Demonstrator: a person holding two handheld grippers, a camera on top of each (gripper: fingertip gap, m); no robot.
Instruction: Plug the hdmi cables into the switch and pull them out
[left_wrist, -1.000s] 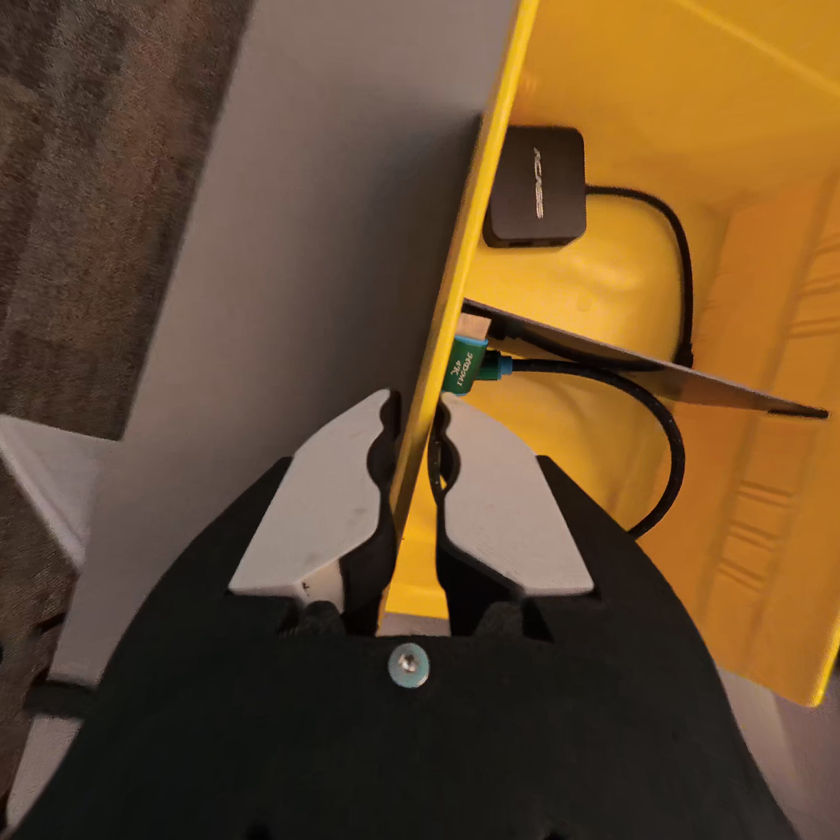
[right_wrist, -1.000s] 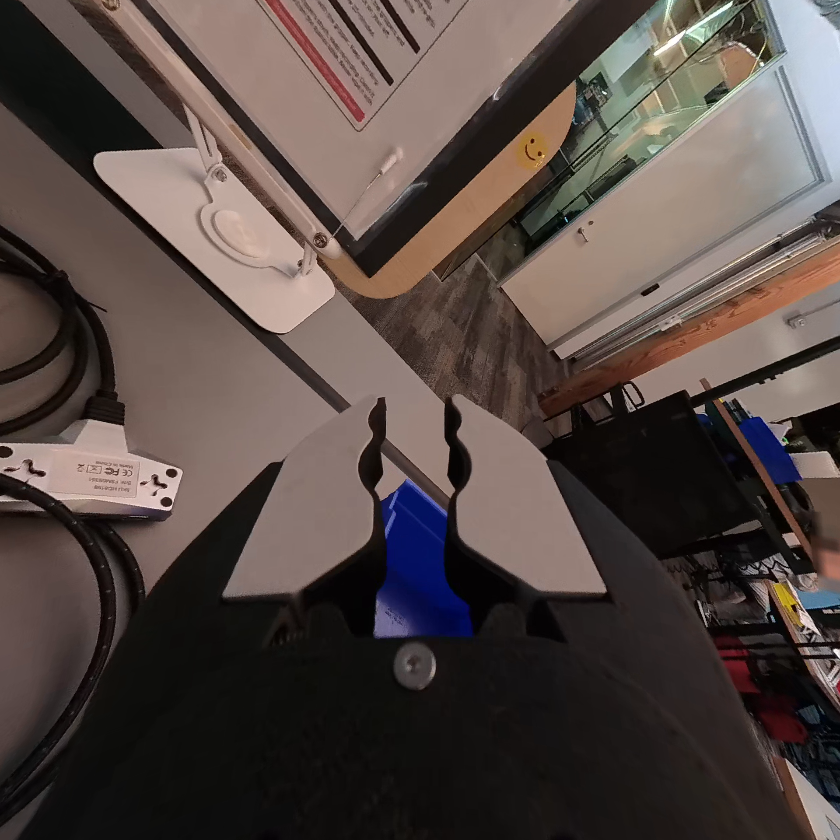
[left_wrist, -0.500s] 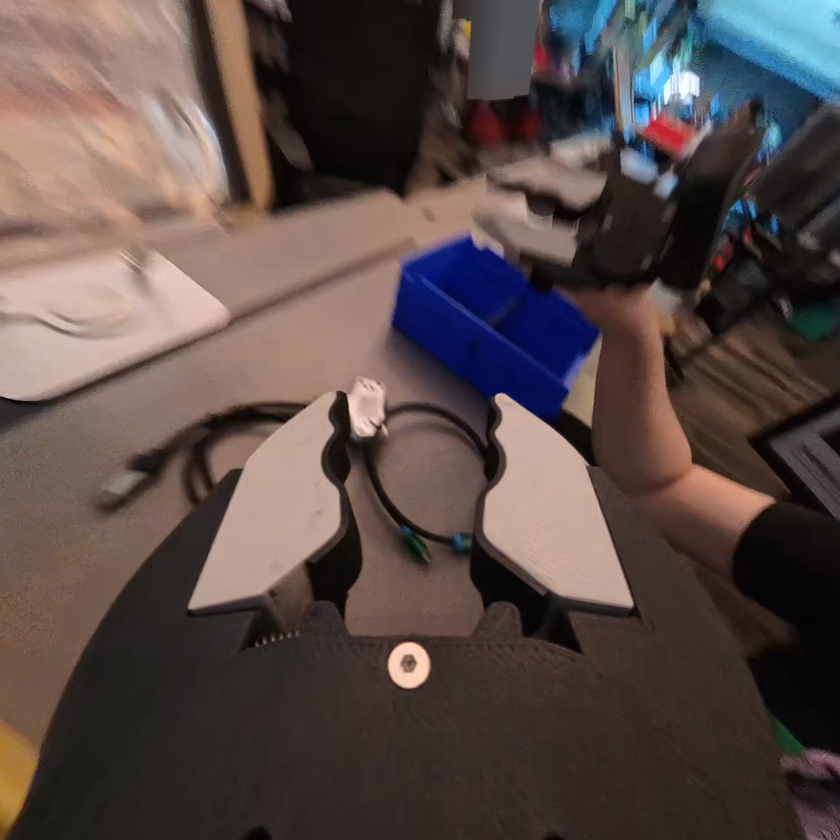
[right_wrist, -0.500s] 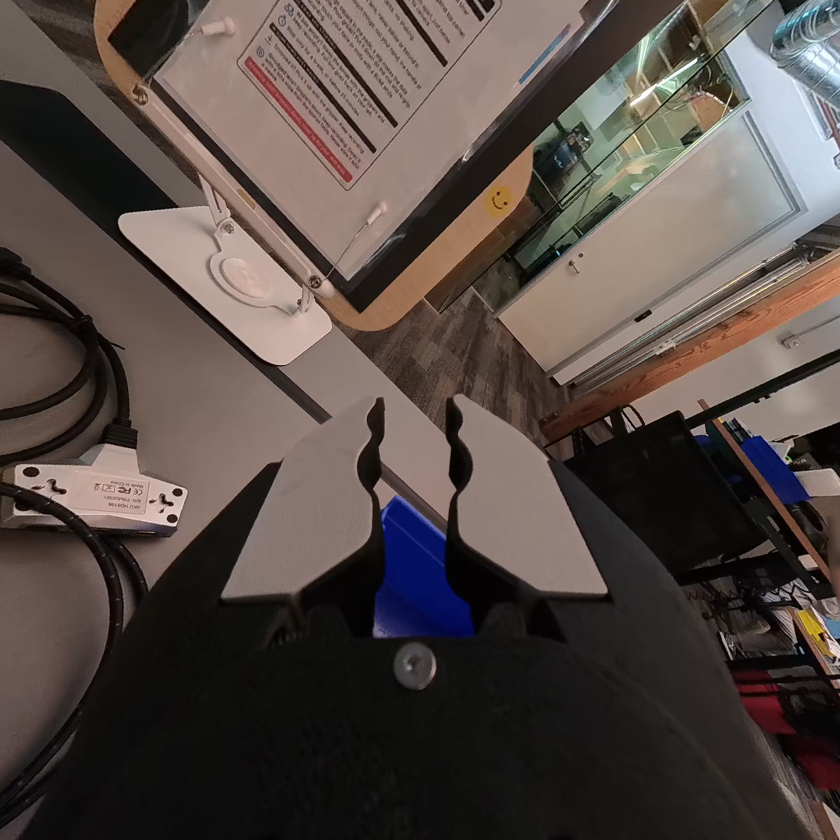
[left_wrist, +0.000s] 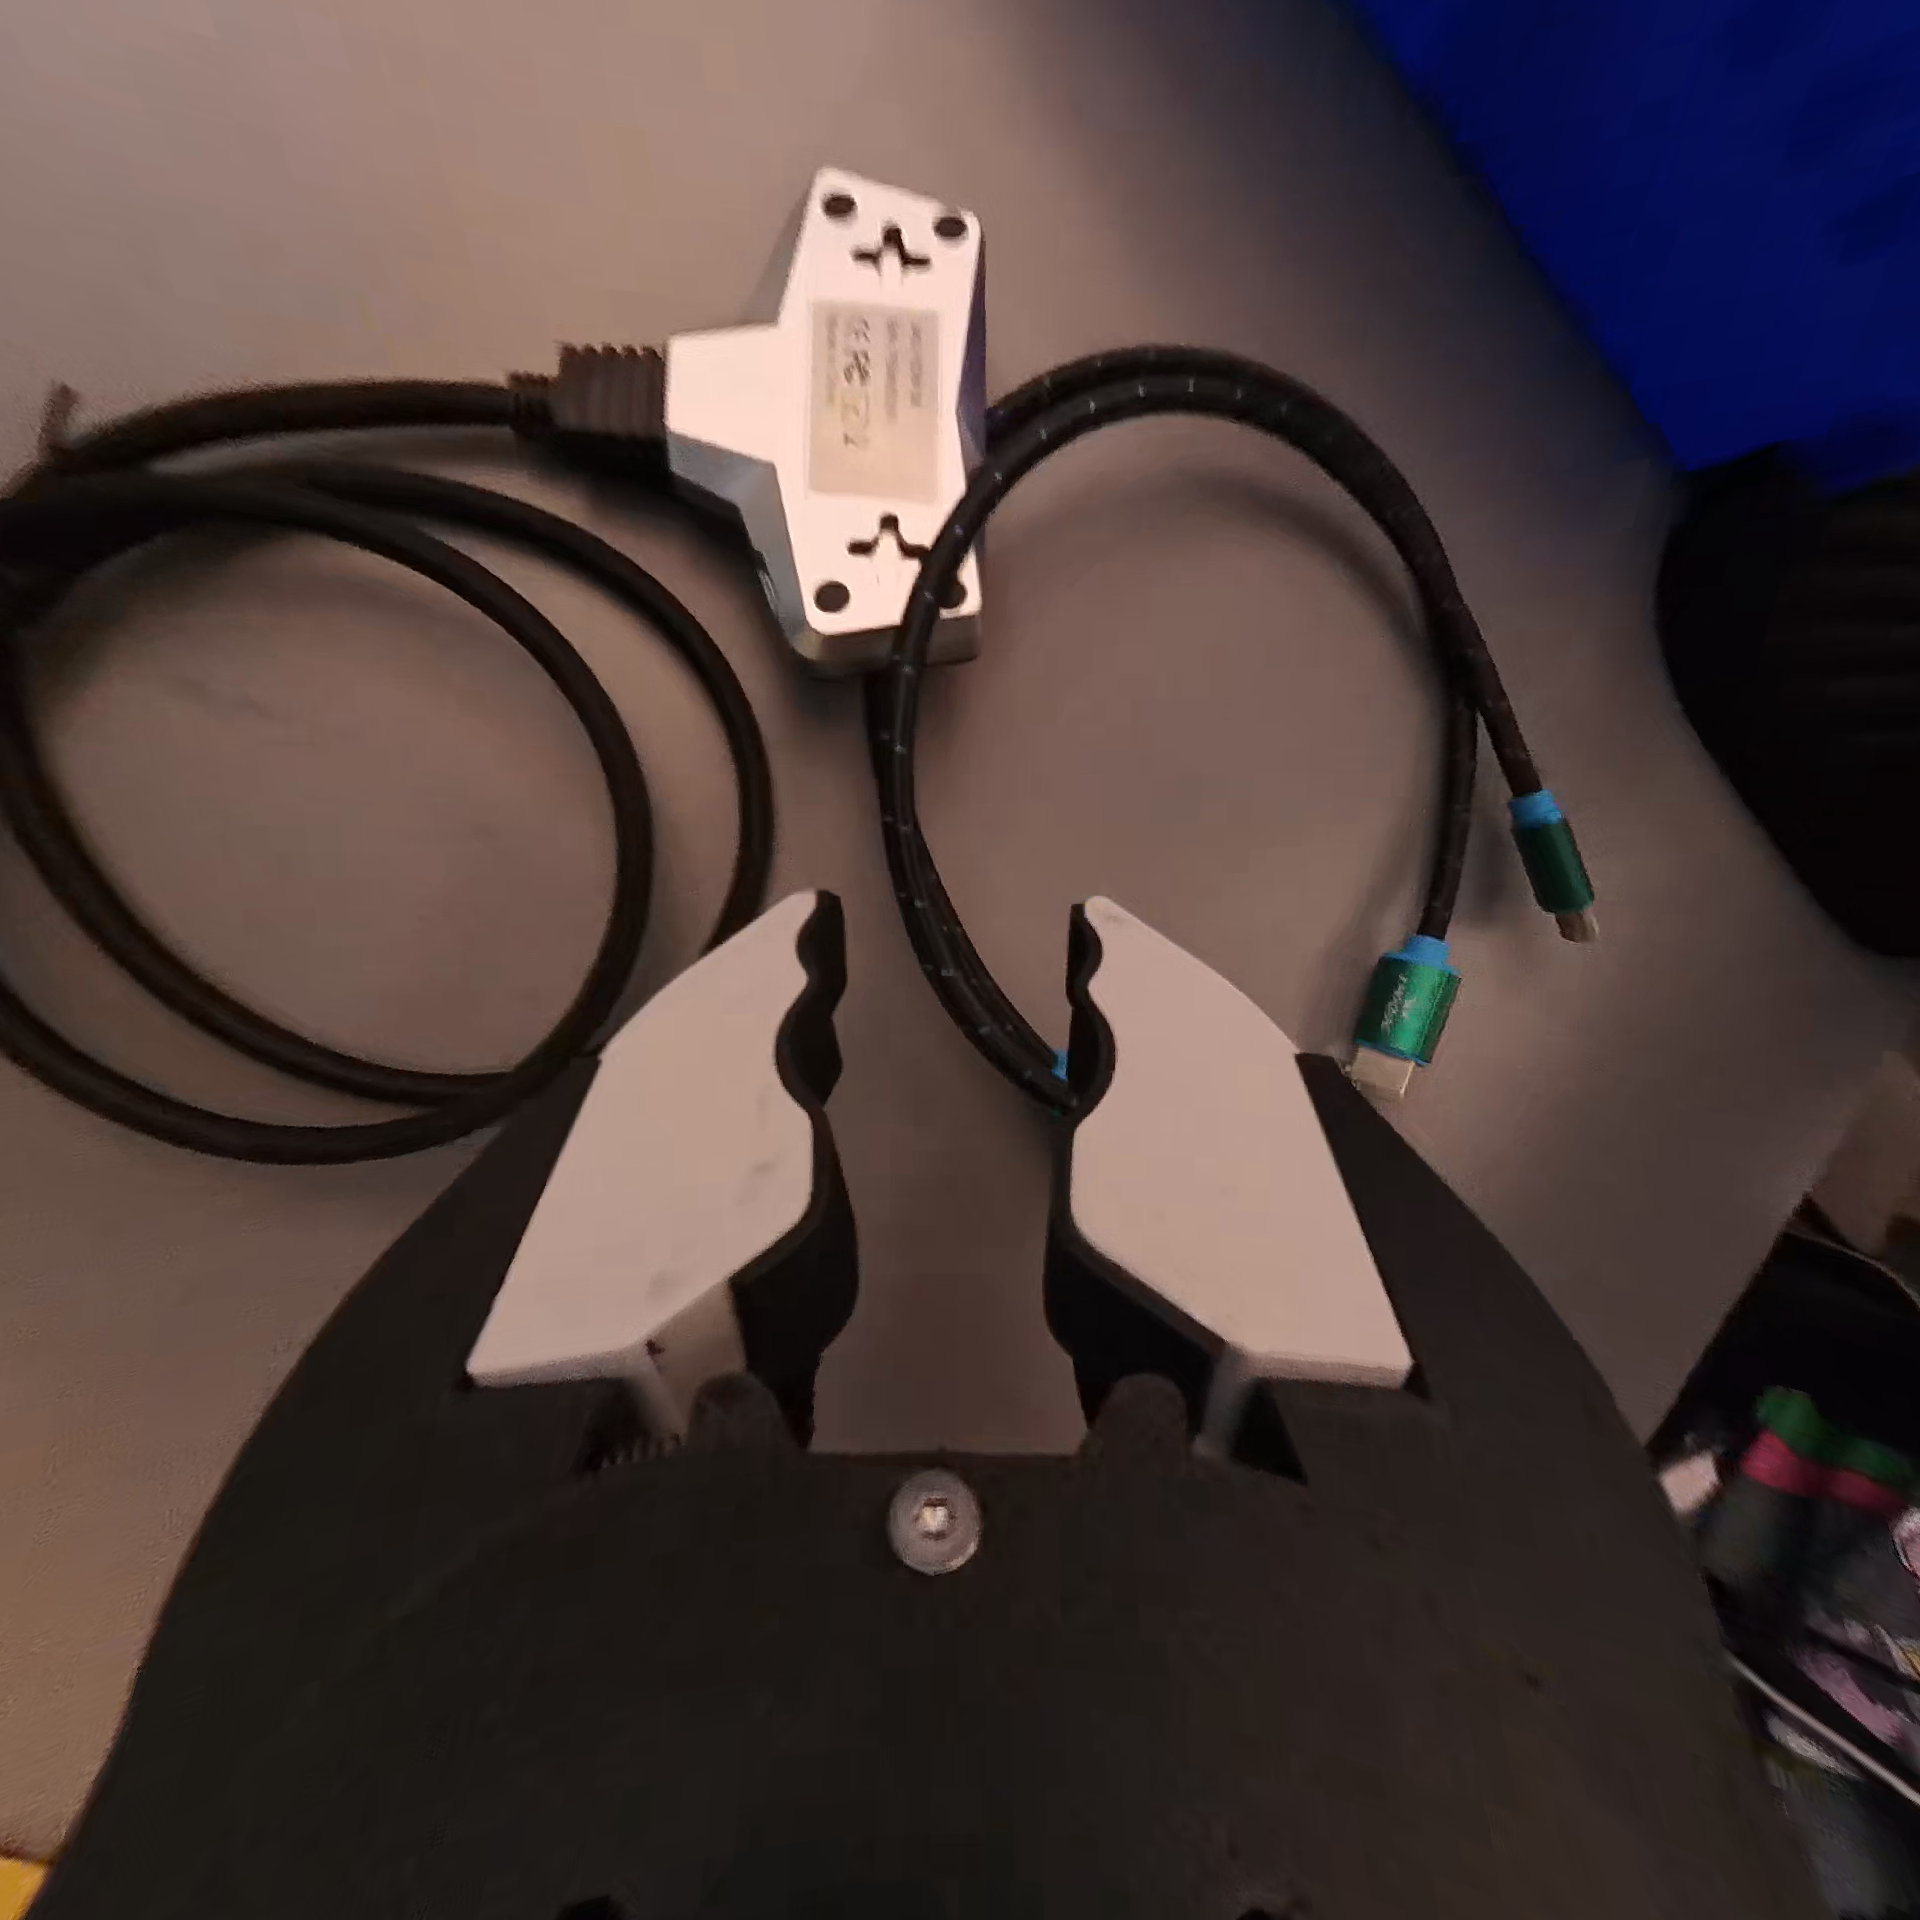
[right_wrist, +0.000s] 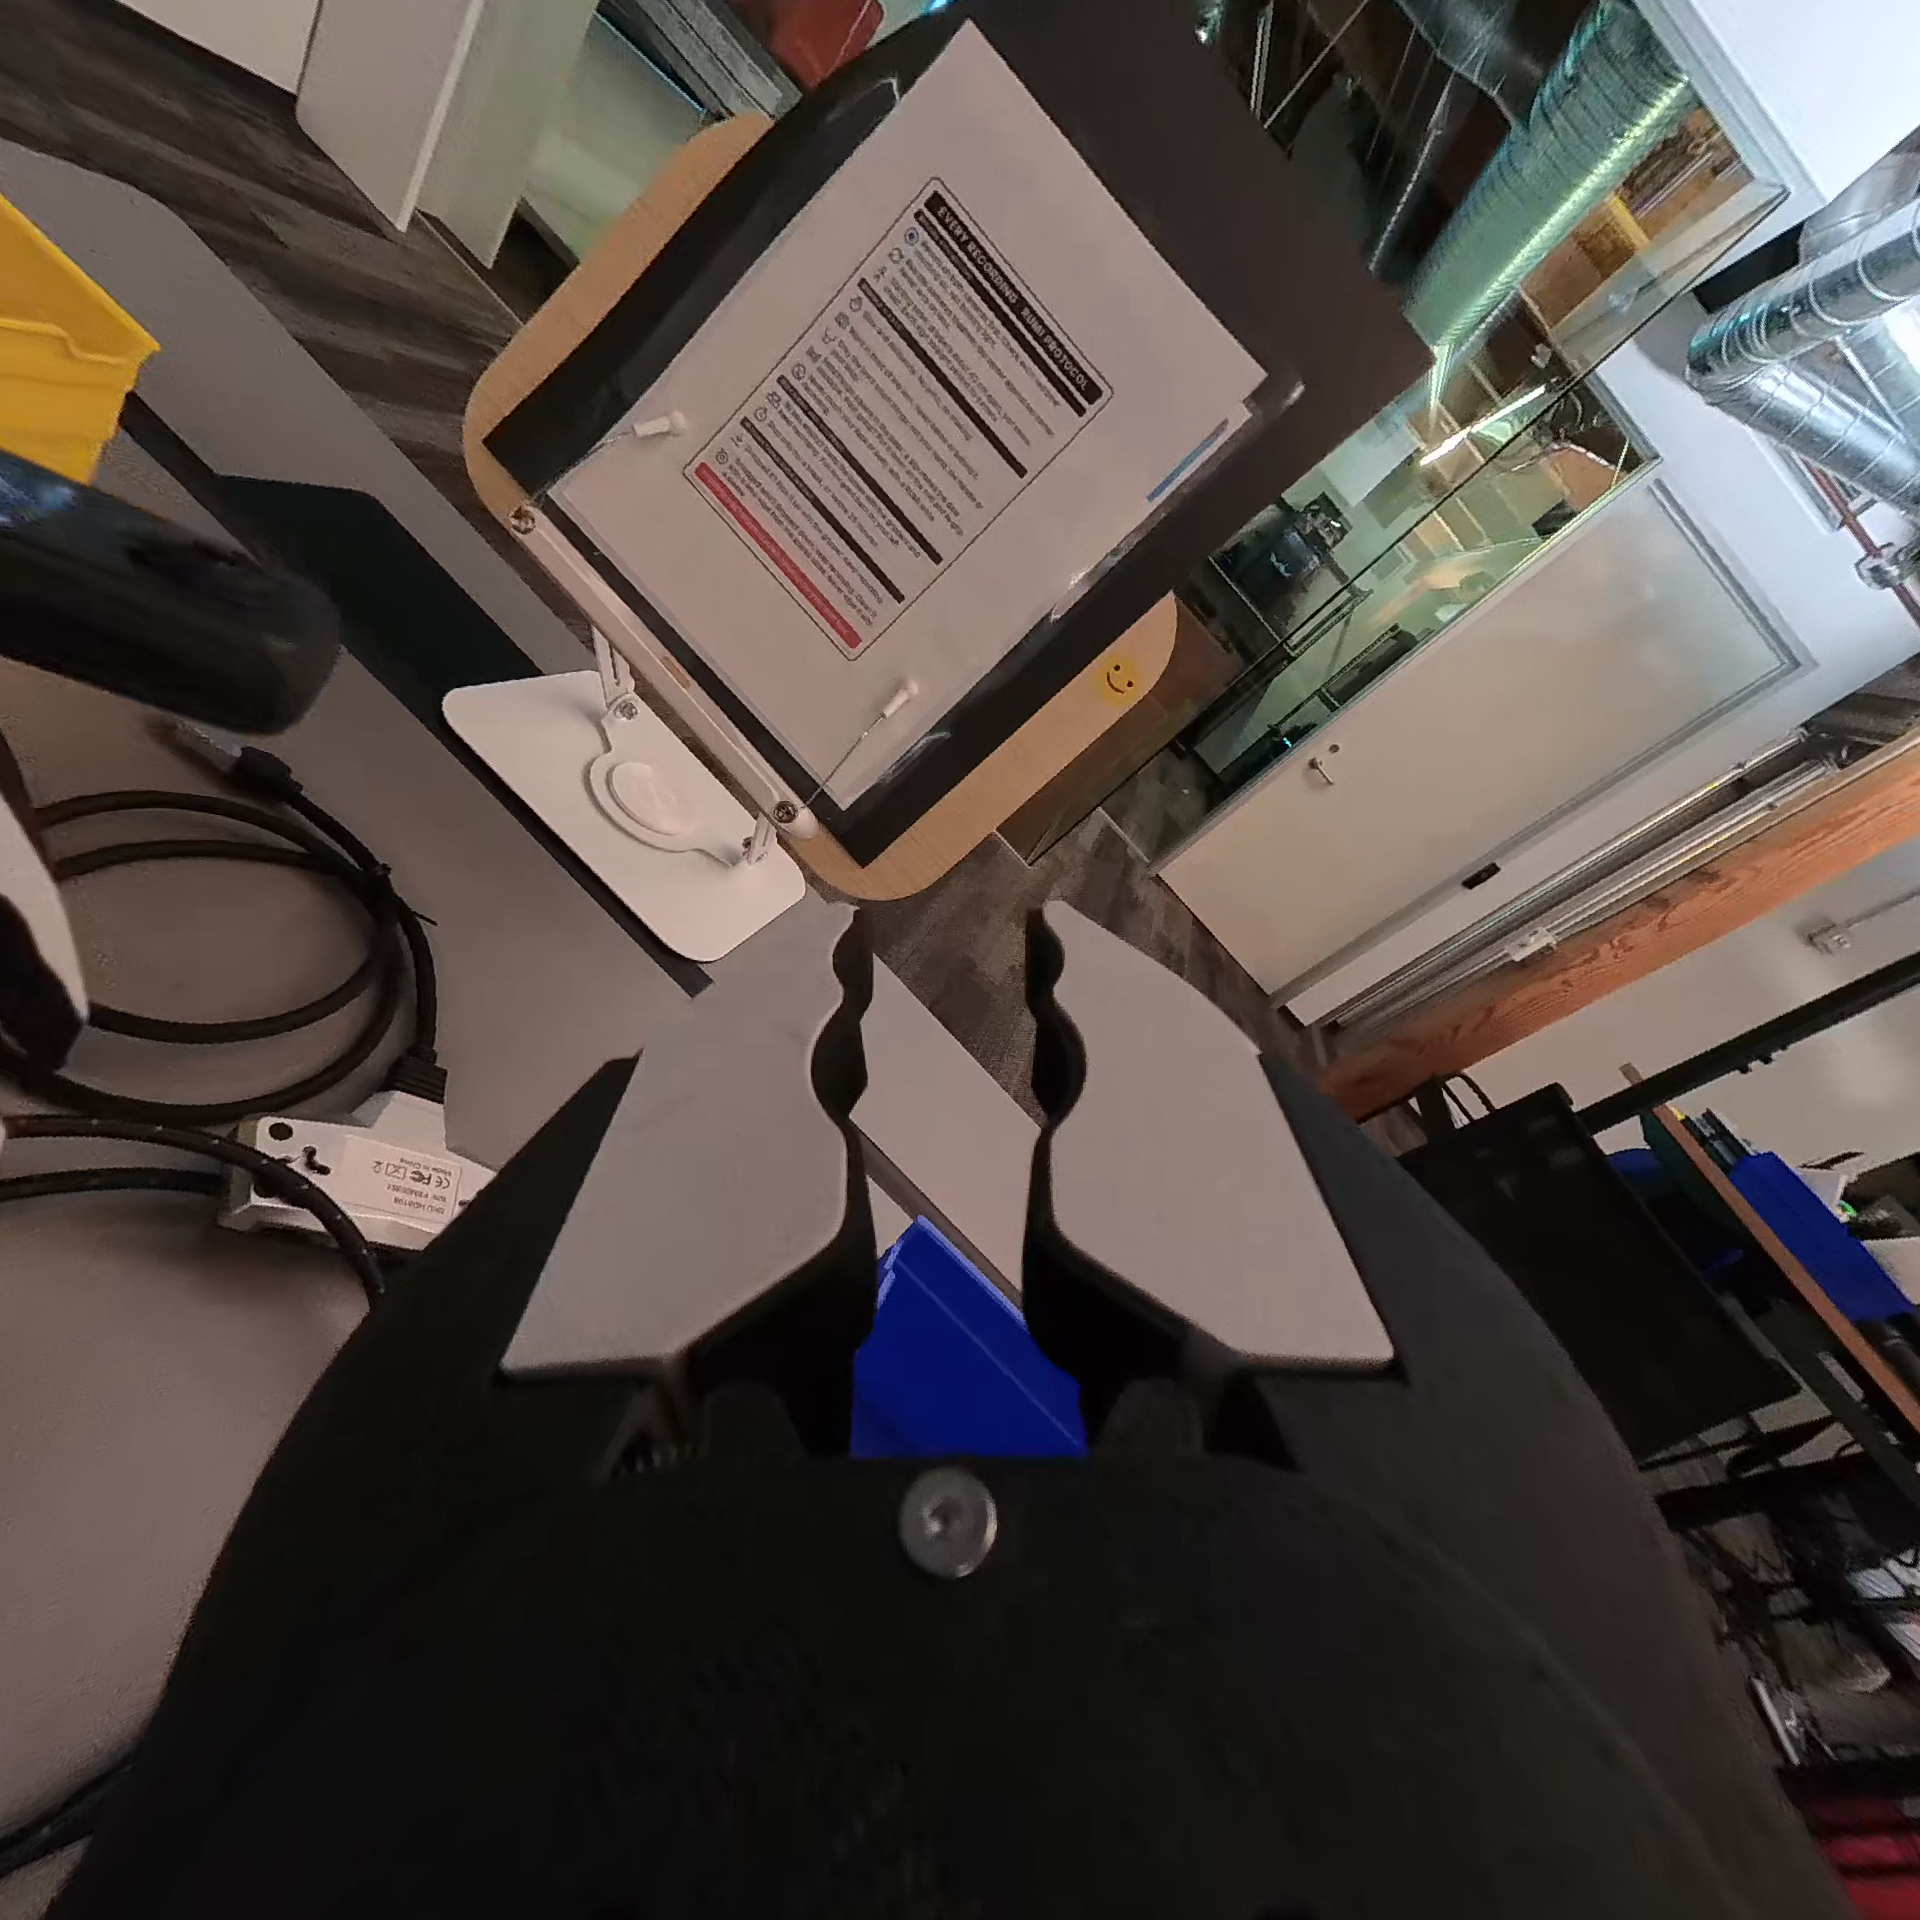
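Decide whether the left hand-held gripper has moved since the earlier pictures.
Yes. The left hand-held gripper left the yellow bin's wall and now hangs open over the switch and cables.

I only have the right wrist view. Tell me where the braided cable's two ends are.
Observer: Both lie loose on the table. The near green plug is beside the left gripper, the far green plug is just beyond it, and neither is in the switch.
Operator: Report the left gripper's state.
Observer: Open and holding nothing. The braided cable runs under its right finger.
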